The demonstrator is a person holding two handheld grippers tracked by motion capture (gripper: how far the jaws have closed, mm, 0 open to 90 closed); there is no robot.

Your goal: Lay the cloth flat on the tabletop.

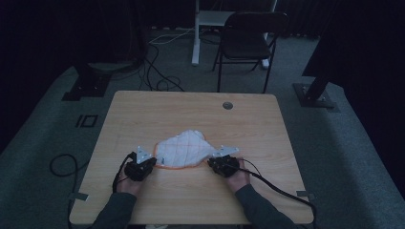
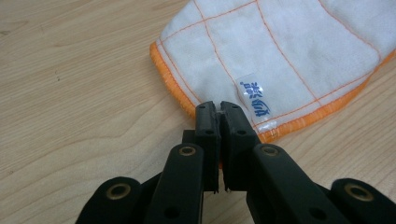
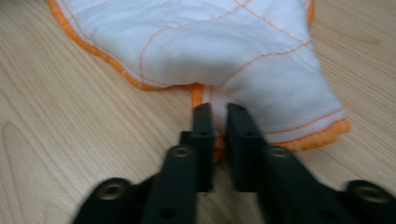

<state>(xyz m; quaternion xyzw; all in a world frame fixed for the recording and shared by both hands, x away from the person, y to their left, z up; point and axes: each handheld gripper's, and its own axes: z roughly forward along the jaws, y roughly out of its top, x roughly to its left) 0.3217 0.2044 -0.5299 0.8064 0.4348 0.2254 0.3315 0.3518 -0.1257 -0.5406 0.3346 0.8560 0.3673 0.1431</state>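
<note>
- The white cloth point(image 1: 184, 149) with orange hem lies crumpled on the wooden table point(image 1: 143, 109), in the near half, well on the person's side of the round grommet hole point(image 1: 228, 105).
- High view: left gripper point(image 1: 152, 162) sits at the cloth's left near corner, right gripper point(image 1: 212, 163) at its right near corner; both hands come in from the table's near edge. The jaw tips are too small and dark here to judge the grip.
- Left gripper view: the left gripper point(image 2: 218, 108) has its jaws pressed together on the orange hem point(image 2: 299, 122) of the cloth point(image 2: 280, 51), a sliver of fabric visible between the pads. This view alone shows a small label point(image 2: 256, 97) with blue characters, just beside the jaw tips on the cloth.
- Right gripper view: the right gripper point(image 3: 219, 109) is closed on a bunched fold of the cloth point(image 3: 210, 42), orange hem caught between the pads; a narrow gap remains between the jaw tips. The picture is blurred, so the exact bite is hard to read.
- The orange grid stitching reads clearly in the gripper views, faint in the high view.
- Beyond the cloth, past the table's far edge: a dark folding chair point(image 1: 246, 40) and floor cables point(image 1: 160, 78), dim; the surroundings are lost in shadow.
- The cloth's far edge is cut off in both gripper views.
</note>
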